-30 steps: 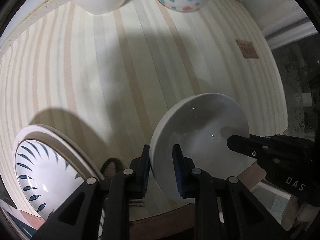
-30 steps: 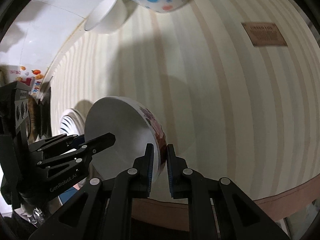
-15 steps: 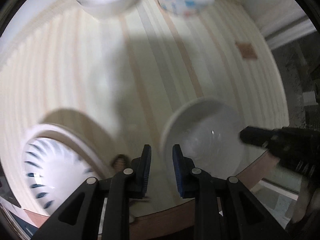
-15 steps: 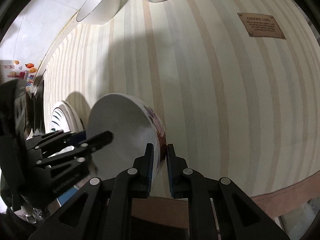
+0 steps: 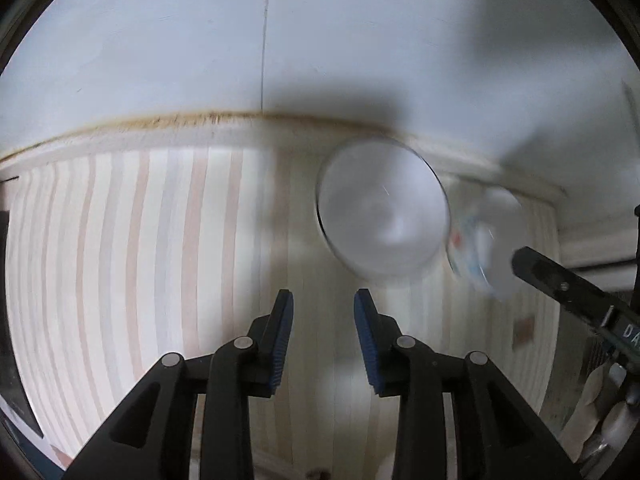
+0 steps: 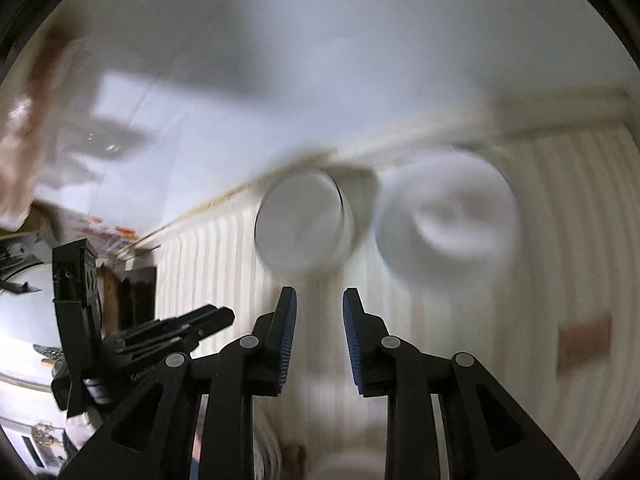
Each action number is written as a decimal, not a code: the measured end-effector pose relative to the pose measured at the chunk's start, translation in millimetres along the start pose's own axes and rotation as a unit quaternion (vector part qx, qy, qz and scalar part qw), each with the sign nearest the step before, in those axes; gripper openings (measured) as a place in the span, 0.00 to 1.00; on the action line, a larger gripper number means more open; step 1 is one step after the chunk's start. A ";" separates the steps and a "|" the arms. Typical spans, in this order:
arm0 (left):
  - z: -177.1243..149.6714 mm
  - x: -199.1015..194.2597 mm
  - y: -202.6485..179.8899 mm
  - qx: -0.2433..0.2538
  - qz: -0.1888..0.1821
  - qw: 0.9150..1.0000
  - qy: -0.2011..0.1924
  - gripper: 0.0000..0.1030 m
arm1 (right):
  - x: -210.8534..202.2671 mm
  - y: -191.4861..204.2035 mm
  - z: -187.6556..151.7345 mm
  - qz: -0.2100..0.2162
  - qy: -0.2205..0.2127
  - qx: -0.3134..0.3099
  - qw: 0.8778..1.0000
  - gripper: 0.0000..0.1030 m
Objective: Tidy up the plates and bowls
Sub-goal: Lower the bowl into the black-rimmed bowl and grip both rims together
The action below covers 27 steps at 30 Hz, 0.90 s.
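Both my grippers are empty. My left gripper [image 5: 323, 334] has its jaws apart with nothing between them, and my right gripper [image 6: 319, 330] is spread the same way over the striped table [image 5: 132, 264].

The plain white bowl [image 5: 382, 210] stands ahead of my left fingers and a little to their right, near the wall [image 5: 200, 48]. The spotted bowl [image 5: 482, 240] sits just beside it, further right, so directly ahead of my right gripper; whether the two touch I cannot tell through the blur.

I judge the next step is a reach for these bowls. To do it well I should slow down until the view sharpens, then slide one finger inside a rim and one outside, gripping the near wall.

Both bowls stand upright, mouths up. They are round, so no long axis matters.
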<state>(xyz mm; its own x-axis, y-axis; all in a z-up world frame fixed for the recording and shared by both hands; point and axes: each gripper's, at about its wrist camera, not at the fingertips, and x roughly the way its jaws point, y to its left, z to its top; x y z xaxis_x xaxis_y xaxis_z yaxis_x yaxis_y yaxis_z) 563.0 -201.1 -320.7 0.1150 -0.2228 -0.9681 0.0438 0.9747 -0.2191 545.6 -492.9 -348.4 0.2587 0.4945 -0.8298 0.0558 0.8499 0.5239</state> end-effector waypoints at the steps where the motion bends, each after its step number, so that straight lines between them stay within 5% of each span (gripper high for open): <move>1: 5.0 5.1 0.3 -0.002 -0.002 1.000 0.002 0.28 | 13.3 3.6 14.9 -0.004 0.004 -0.008 1.000 0.26; 10: 36.6 61.9 -9.2 0.000 0.004 0.999 0.035 0.28 | 86.0 4.5 71.4 -0.071 0.047 -0.057 0.995 0.25; 11: 36.1 65.4 -9.8 0.001 0.004 0.999 0.035 0.21 | 90.5 4.3 73.3 -0.078 0.050 -0.062 0.994 0.24; 15: 35.7 75.3 -19.8 0.006 0.010 0.999 0.032 0.16 | 105.7 0.3 80.2 -0.103 0.055 -0.076 0.990 0.12; 27: 4.2 49.3 -40.6 0.020 0.023 0.999 0.009 0.16 | 92.1 18.1 66.2 -0.103 0.050 -0.089 0.989 0.09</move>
<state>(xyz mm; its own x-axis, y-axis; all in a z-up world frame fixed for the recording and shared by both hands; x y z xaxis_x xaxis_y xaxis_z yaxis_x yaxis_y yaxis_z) 571.0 -251.7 -359.0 0.0991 -0.1776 -0.9791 0.0794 0.9822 -0.1701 634.3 -443.9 -402.6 0.1631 0.3161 -0.9346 -0.0758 0.9485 0.3076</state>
